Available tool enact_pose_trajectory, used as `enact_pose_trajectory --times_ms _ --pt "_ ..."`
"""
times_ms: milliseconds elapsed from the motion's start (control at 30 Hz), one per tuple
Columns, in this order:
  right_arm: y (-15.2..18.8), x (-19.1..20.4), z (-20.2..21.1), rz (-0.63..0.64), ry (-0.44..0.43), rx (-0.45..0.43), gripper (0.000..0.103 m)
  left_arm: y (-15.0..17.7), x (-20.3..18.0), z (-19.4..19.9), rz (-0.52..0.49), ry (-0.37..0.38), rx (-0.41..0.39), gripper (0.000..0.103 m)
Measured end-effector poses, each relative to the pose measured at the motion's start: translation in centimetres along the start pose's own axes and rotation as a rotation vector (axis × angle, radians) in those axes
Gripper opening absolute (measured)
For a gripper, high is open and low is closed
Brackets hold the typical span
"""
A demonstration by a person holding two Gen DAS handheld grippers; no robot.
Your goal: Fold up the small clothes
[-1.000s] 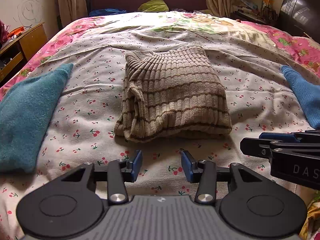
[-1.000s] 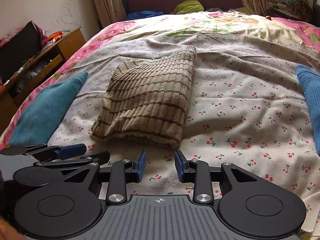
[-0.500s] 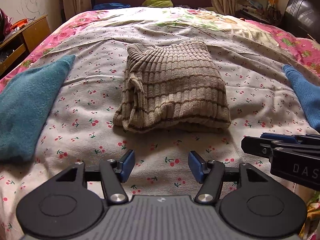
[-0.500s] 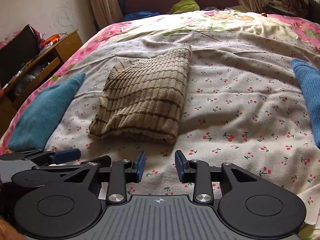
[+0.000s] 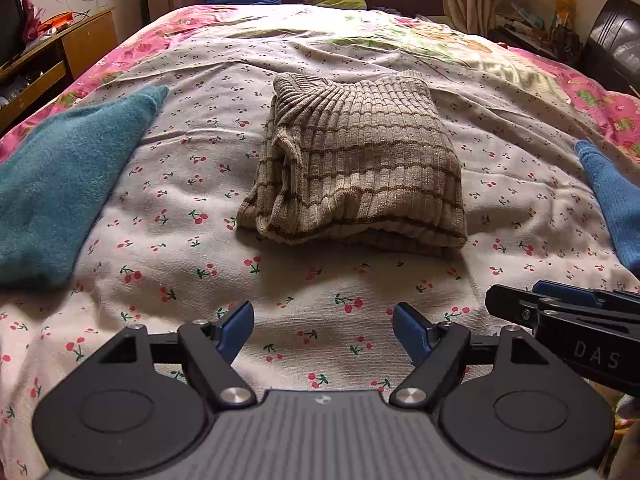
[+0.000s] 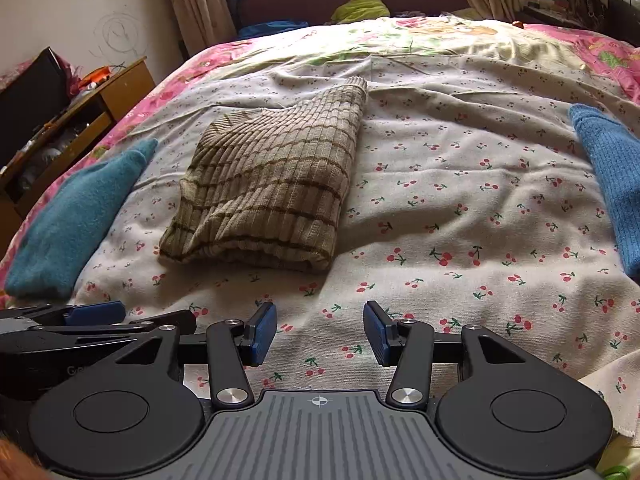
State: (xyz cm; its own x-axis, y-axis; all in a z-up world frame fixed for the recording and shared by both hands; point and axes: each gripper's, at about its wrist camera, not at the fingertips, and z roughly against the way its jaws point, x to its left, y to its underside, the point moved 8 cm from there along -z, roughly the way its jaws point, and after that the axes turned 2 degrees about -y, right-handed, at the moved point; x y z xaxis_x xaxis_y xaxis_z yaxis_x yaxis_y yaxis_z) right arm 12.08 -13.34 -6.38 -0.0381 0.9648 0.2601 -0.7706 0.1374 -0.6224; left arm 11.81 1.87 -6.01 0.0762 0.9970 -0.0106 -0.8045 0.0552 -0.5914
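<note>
Towels (image 5: 60, 184) either side of folded sweater (image 5: 360, 164)

I see a beige sweater (image 5: 356, 164) with brown stripes on a white sheet (image 5: 320, 292) printed with red cherries, flanked by a teal garment (image 5: 60, 184) and a blue one (image 6: 608, 176).

Home bedroom, bed (image 5: 360, 300) with cherry-print sheet, curtains (image 6: 200, 4), wooden side cabinet (image 6: 120, 92)

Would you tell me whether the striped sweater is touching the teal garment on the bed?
No, the striped sweater lies apart from the teal garment, with a strip of cherry-print sheet between them.
</note>
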Motion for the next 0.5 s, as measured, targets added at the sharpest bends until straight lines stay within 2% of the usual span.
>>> enact_pose_trajectory --times_ms 500 --pt "0.69 -0.35 -0.25 -0.026 -0.016 0.006 0.048 0.32 0.01 0.15 0.017 -0.036 0.004 0.098"
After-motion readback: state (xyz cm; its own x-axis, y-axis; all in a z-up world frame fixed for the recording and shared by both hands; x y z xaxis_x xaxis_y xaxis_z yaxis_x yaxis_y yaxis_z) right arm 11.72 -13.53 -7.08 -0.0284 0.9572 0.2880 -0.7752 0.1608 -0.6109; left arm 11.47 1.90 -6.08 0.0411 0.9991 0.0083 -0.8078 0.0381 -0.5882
